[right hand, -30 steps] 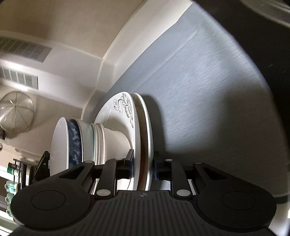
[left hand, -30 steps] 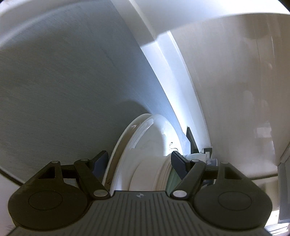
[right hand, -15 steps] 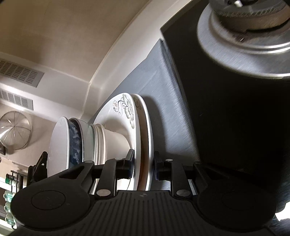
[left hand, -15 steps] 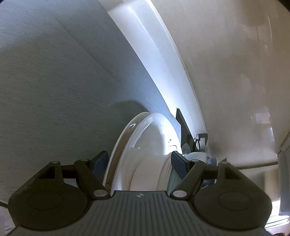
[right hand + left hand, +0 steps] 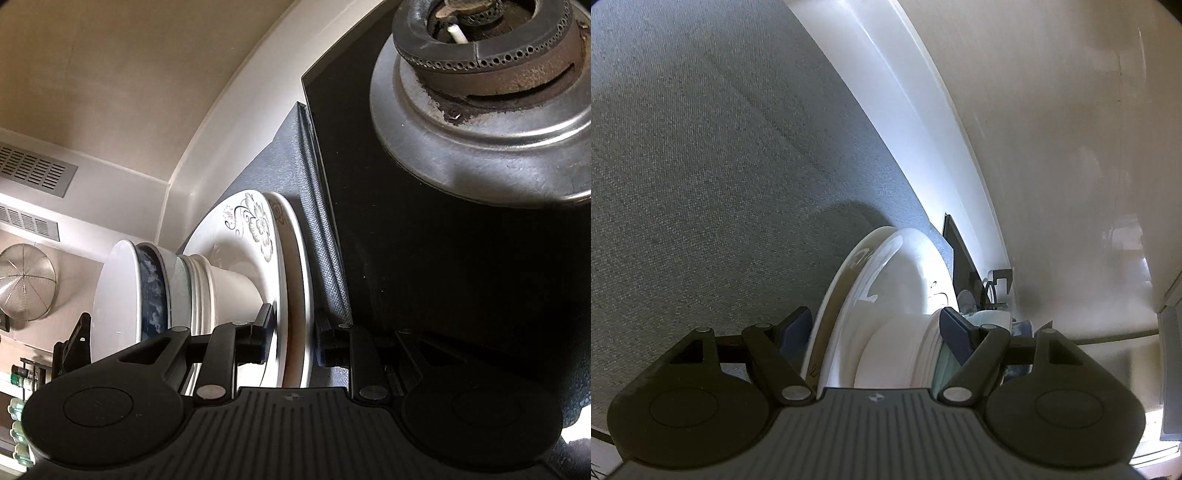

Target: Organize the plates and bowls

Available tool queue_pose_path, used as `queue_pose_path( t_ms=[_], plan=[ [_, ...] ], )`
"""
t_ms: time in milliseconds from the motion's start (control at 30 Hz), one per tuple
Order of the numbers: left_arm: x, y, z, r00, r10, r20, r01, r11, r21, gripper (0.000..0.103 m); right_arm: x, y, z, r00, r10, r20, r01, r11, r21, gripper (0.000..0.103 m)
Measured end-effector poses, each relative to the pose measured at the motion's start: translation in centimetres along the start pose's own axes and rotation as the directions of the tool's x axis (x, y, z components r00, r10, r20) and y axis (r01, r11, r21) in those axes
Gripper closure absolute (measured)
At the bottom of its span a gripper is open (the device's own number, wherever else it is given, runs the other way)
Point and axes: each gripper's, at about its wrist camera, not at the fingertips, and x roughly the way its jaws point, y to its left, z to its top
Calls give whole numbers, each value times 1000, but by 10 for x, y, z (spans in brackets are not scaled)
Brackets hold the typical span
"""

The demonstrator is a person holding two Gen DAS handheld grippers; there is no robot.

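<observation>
A stack of two plates with several nested bowls on top fills both views, seen sideways. The upper plate has a grey flower print. My right gripper is shut on the rims of the two plates, one finger on each side. My left gripper straddles the same stack from the opposite side: one finger is beside the plates, the other at the white bowl. Its jaws stand wide and I cannot tell if they press on the stack.
A grey woven mat lies under the stack. A black gas hob with a metal burner sits beside the mat. A cream wall stands behind. A wire strainer hangs farther off.
The stack, held in both grippers, has travelled along the mat toward the hob; the burner has come fully into the right wrist view. The grips have not changed.
</observation>
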Motion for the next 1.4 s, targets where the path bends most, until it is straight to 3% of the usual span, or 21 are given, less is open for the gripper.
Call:
queue_pose_path(
  t_ms=[133, 267, 367, 433, 467, 533, 567, 600, 633, 667, 700, 733, 800, 867, 1000, 1133, 1233, 1400],
  plan=[
    [-9, 2, 2, 1000, 2, -1, -2, 1000, 4, 21, 0, 1, 0, 1000, -1, -1, 1, 1000, -7, 78],
    [-30, -9, 7, 1000, 14, 24, -16, 998, 57, 3, -2, 5, -3, 999, -30, 17, 30, 999, 12, 76],
    [-61, -23, 7, 995, 66, 68, -75, 987, 139, 0, -19, 20, -15, 993, -73, 98, 77, 996, -36, 53],
    [-81, -38, 2, 987, 137, 89, -155, 958, 243, 0, -37, 39, -29, 970, -160, 181, 176, 981, -76, 40],
    [-91, -48, -3, 974, 196, 114, -223, 923, 312, 0, -47, 51, -39, 949, -214, 233, 243, 964, -105, 37],
    [-111, -74, -25, 936, 285, 205, -351, 786, 510, 0, -65, 83, -65, 878, -338, 339, 412, 894, -175, 28],
    [-119, -85, -40, 912, 318, 258, -409, 696, 590, 0, -73, 101, -80, 835, -385, 394, 488, 848, -205, 24],
    [-126, -97, -58, 881, 349, 318, -470, 584, 661, 0, -79, 120, -97, 791, -417, 448, 556, 795, -241, 15],
    [-132, -106, -75, 864, 354, 358, -499, 502, 707, 0, -84, 136, -113, 760, -431, 487, 599, 755, -266, 9],
    [-136, -111, -90, 852, 349, 390, -517, 443, 733, 0, -90, 150, -128, 740, -429, 518, 622, 729, -286, 7],
    [-138, -117, -105, 840, 355, 411, -535, 409, 739, 0, -95, 162, -143, 736, -415, 534, 626, 718, -305, 3],
    [-138, -119, -115, 834, 368, 410, -542, 410, 734, 0, -98, 169, -153, 741, -407, 534, 621, 717, -316, 0],
    [-131, -121, -131, 843, 381, 380, -527, 444, 724, 0, -100, 179, -167, 761, -403, 508, 604, 726, -328, 0],
    [-127, -124, -140, 827, 408, 387, -554, 470, 687, 0, -101, 183, -175, 783, -381, 492, 579, 737, -350, 0],
    [-130, -134, -163, 810, 398, 430, -584, 496, 642, 0, -106, 181, -183, 795, -365, 484, 568, 727, -385, 0],
    [-126, -144, -190, 774, 438, 457, -630, 459, 626, 0, -113, 173, -190, 815, -356, 457, 549, 728, -411, 0],
    [-125, -145, -206, 770, 446, 456, -635, 455, 625, 0, -127, 171, -201, 819, -352, 453, 544, 728, -417, 0],
    [-121, -147, -229, 724, 490, 485, -683, 410, 605, 0, -139, 162, -214, 822, -352, 447, 541, 729, -419, 0]
  ],
)
